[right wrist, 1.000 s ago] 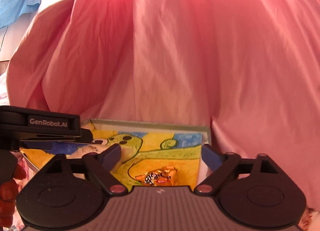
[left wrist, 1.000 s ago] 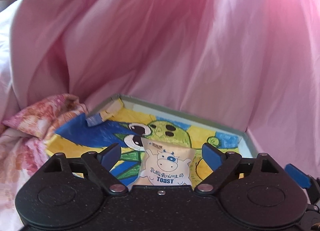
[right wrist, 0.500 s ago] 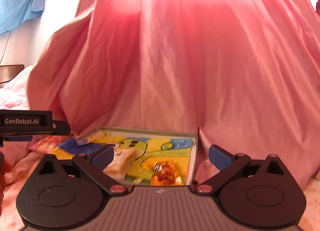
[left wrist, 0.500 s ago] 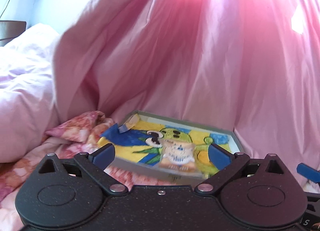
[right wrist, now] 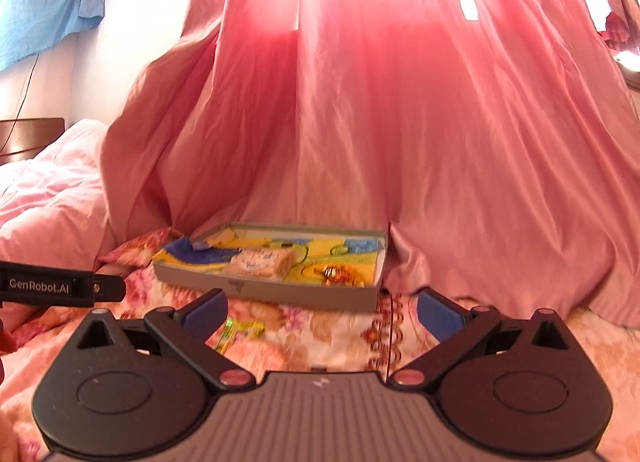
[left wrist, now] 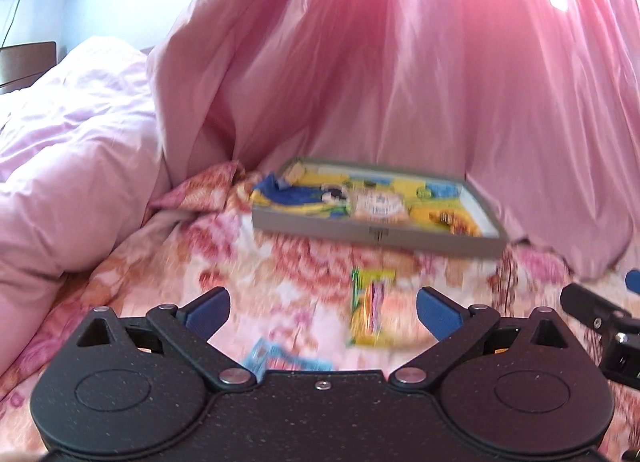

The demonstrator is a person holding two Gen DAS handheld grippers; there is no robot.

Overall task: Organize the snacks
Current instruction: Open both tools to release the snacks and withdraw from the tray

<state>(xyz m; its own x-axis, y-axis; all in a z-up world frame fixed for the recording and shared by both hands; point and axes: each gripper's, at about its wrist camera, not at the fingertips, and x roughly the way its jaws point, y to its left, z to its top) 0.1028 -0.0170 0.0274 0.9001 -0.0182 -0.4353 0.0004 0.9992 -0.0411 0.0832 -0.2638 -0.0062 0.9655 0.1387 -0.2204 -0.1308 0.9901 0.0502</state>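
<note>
Both claws are empty with their jaws spread wide: the left claw (left wrist: 322,312) hangs above the floral bedspread (left wrist: 208,262), and the right claw (right wrist: 320,312) is level with it, facing the same way. The shallow grey box (left wrist: 376,236) sits on the bed against the pink curtain (left wrist: 400,82), well ahead of both claws. It already contains a white toast packet (left wrist: 378,206) near its centre and an orange-wrapped snack (left wrist: 452,218) towards its right end. Two snacks remain loose on the bedspread: a yellow-green packet (left wrist: 370,306) lying between the left claw's fingertips in view, and a light-blue packet (left wrist: 280,358) close under the left claw's body, partly hidden. Motion blur obscures the print on both. The step in hand appears to be collection of the next loose snack. The next move likely calls for lowering the left claw over the yellow-green packet, aligning the jaws across its narrow width, closing on it, then carrying it to a free area of the box.
</note>
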